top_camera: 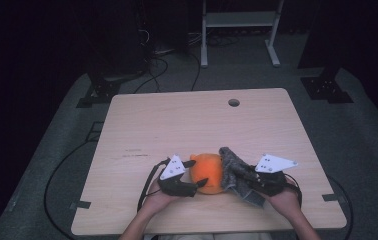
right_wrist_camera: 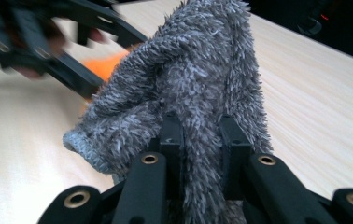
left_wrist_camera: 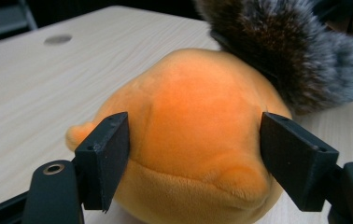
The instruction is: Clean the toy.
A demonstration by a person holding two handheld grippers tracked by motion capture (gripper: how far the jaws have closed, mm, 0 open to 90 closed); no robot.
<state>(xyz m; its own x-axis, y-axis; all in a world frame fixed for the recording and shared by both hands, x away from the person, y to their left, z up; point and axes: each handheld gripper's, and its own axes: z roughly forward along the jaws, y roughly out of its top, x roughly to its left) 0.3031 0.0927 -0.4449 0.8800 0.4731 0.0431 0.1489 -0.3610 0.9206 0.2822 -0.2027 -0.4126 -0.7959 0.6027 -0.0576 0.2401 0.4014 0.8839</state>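
Near the table's six o'clock edge, we saw a round orange plush toy. Our left gripper straddled it, jaws wide. At three o'clock, our right gripper pinched a shaggy grey cloth.

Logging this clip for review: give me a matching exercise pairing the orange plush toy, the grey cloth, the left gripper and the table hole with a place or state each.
Things:
1. orange plush toy
2. grey cloth
3. left gripper
4. table hole

Place or state:
A. pinched between shut jaws
B. near the table's far edge
C. jaws open at either side of the toy
D. lying between the two grippers

Pairs: 1-D, 2-A, 3-C, 4-B
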